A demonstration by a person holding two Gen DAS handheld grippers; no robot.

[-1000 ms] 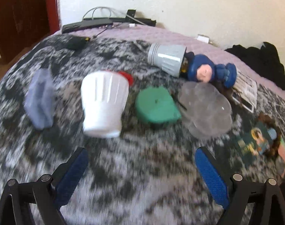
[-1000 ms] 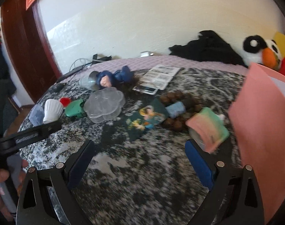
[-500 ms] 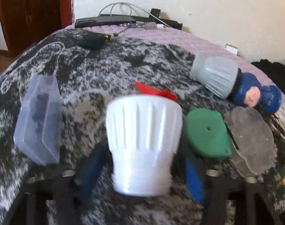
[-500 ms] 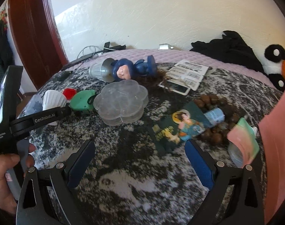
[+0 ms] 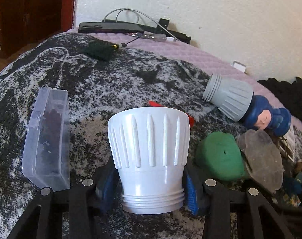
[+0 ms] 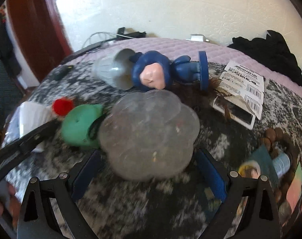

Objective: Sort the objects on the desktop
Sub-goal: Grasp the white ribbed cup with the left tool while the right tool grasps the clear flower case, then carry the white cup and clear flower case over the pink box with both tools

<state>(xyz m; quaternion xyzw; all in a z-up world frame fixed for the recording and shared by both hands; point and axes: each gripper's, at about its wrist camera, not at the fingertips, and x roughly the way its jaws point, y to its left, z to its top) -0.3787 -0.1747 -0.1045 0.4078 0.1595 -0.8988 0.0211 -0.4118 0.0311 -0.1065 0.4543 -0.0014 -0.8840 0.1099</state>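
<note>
Both left tongs (image 5: 151, 187) pads closing on white cup (image 5: 149, 157).

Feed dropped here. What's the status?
Left gripper closing around white ribbed cup. Right gripper open, straddling clear flower-shaped box. Green case crowds the box.
</note>
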